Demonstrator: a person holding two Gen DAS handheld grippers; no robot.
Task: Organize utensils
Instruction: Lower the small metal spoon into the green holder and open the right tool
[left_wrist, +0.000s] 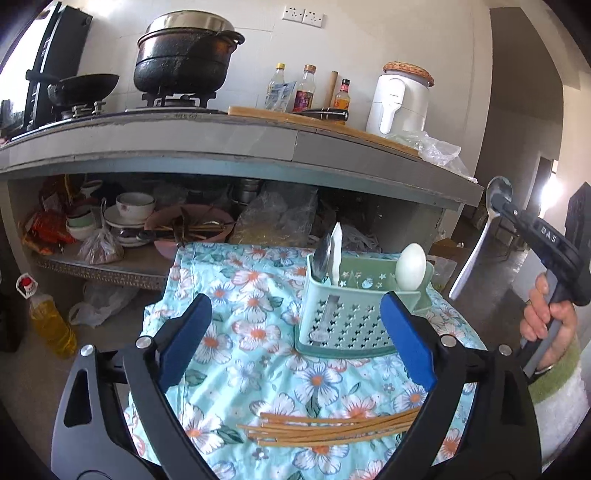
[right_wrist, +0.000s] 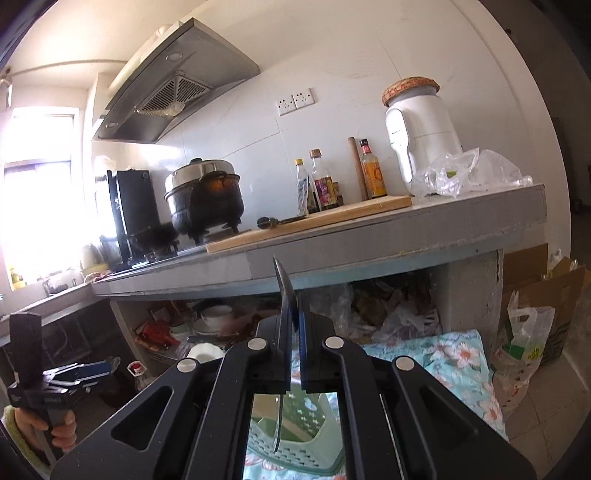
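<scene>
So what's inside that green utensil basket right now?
The green utensil basket holds a white spoon standing at its right end, and a metal spoon beside a white utensil at its left. Their lower ends are hidden behind the perforated wall.

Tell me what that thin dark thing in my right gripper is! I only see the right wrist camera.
Observer: A metal spoon, edge-on to you. The right gripper pinches it just under the bowl.
Operator: Are other spoons in the green basket?
Observer: Yes, the basket holds a white spoon at one end and two more utensils at the other.
Operator: What's left on the cloth?
Observer: A bundle of chopsticks lies on the cloth, on the near side of the basket.
</scene>
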